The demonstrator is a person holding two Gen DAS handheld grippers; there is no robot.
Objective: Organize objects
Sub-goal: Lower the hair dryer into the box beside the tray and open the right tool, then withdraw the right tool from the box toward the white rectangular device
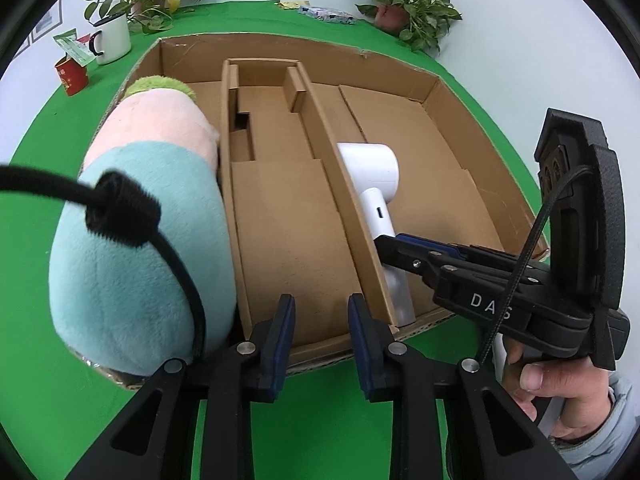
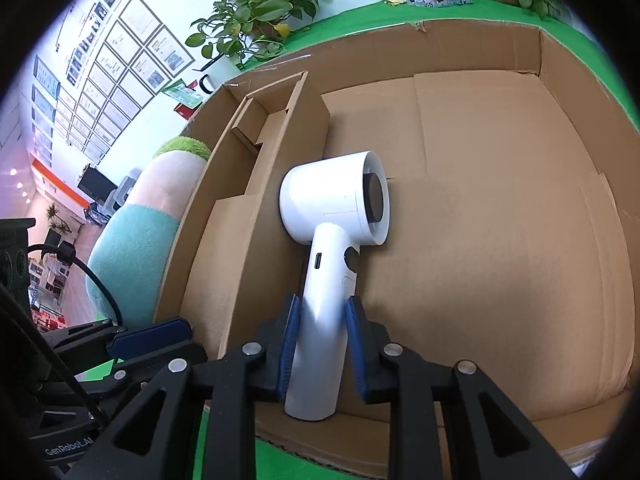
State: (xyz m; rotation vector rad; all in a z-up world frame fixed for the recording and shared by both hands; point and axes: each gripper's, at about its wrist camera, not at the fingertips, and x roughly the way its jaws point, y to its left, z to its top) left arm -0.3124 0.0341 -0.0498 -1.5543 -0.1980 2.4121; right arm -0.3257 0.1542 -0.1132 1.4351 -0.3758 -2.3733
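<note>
A white hair dryer (image 2: 334,220) lies in the right compartment of a shallow cardboard box (image 2: 500,208), head away from me. My right gripper (image 2: 322,320) is shut on its handle, one blue pad on each side; it also shows in the left wrist view (image 1: 390,246) on the dryer (image 1: 372,168). A plush toy (image 1: 148,216), teal, pink and green, lies in the box's left compartment. My left gripper (image 1: 321,320) is open and empty over the near edge of the box (image 1: 288,216), above the middle compartment.
A cardboard insert (image 1: 264,80) divides the box into strips. On the green table (image 1: 40,184) beyond stand a white mug (image 1: 112,38), a red cup (image 1: 72,74), two potted plants (image 1: 404,0) and a small packet (image 1: 326,14). A hand (image 1: 560,392) holds the right gripper.
</note>
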